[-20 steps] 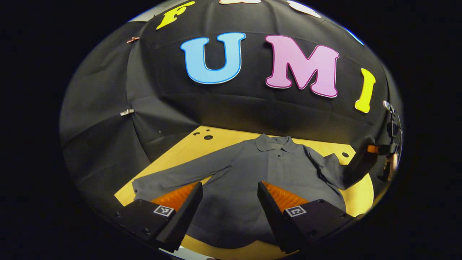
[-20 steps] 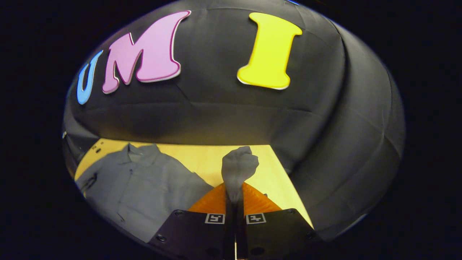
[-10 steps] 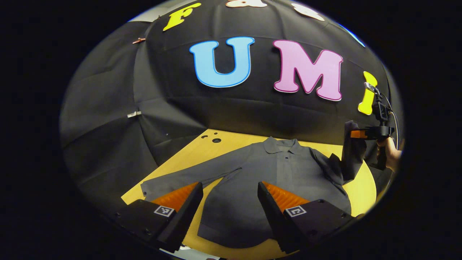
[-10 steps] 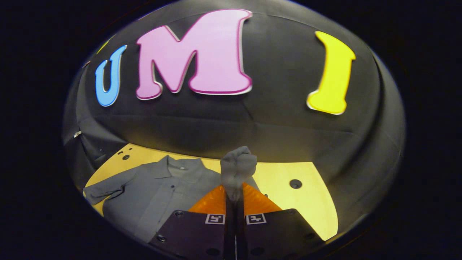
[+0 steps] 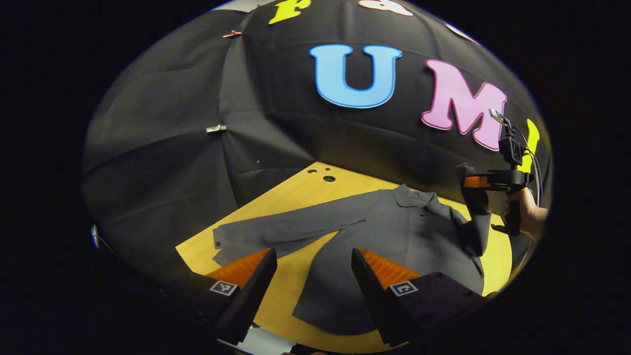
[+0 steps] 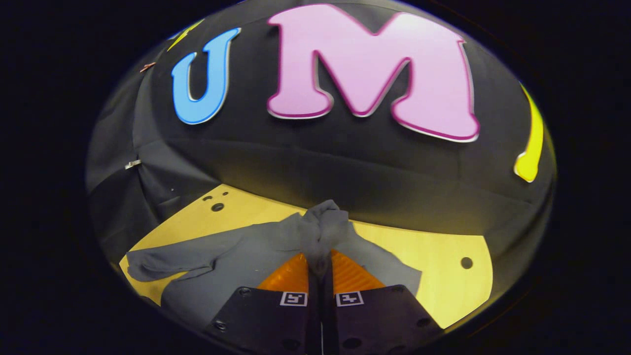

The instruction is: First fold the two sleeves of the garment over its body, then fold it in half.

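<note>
A grey collared shirt (image 5: 394, 236) lies flat on the yellow wooden table (image 5: 296, 197), collar toward the wall. One long sleeve (image 5: 281, 229) stretches out flat to the left. My left gripper (image 5: 313, 264) hovers open above the shirt's hem, nothing between its fingers. My right gripper (image 6: 320, 264) is shut on the cuff (image 6: 323, 224) of the other sleeve, which bunches up past its fingertips. In the left gripper view that gripper (image 5: 477, 182), held by a hand (image 5: 530, 214), keeps the sleeve (image 5: 475, 217) lifted over the shirt's right shoulder.
Black cloth walls close in the table at the back and left. Small holes (image 5: 328, 178) mark the table's far left corner, another hole (image 6: 466, 262) its right side. The table's front edge (image 5: 266, 330) lies just below my left gripper.
My right gripper has carried the cuff up and leftward over the shirt's body. The left gripper view has turned left, so the flat sleeve sits more central.
</note>
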`<action>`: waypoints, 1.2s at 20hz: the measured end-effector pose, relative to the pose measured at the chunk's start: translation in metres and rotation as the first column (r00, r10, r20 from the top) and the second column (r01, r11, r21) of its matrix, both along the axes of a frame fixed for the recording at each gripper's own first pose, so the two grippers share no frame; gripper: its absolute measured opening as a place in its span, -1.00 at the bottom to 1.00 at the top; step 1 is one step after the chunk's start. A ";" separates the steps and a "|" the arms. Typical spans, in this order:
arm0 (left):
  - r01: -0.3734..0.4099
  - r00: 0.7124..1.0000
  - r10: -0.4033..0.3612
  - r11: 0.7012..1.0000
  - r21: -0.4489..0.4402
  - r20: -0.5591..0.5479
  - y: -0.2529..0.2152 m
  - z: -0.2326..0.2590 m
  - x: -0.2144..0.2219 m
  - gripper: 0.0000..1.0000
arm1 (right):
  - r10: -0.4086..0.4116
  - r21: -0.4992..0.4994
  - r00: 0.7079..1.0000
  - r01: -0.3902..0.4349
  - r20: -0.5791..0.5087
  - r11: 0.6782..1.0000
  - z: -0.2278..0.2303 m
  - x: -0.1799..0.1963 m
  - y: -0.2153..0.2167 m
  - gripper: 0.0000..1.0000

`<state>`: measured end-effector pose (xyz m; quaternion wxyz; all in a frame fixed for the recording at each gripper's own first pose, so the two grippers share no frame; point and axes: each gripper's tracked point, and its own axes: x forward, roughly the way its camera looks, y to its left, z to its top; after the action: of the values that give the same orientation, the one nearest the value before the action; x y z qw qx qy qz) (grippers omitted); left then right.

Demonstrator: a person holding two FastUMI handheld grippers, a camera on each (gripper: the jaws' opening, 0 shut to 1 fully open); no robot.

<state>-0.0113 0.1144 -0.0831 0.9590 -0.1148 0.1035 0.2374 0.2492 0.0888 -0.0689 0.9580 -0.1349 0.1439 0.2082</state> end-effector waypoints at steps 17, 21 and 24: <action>-0.243 0.969 0.235 0.963 -0.115 -0.075 0.131 -0.082 -0.018 0.91 | 0.141 -0.058 0.959 -0.160 -0.245 0.985 -0.154 -0.052 0.188 -0.24; -0.221 0.973 0.214 0.972 -0.079 -0.081 0.158 -0.085 0.002 0.92 | 0.129 -0.095 0.971 -0.150 -0.199 0.984 -0.137 -0.063 0.168 0.76; -0.220 0.970 0.213 0.974 -0.057 -0.117 0.181 -0.090 0.019 0.91 | 0.103 -0.085 0.981 -0.118 -0.166 0.989 -0.115 -0.080 0.140 0.96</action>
<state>0.0078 0.2957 -0.1730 0.9157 -0.1454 0.1513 0.3428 0.1696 0.2292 -0.1836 0.9228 -0.1705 0.2226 0.2644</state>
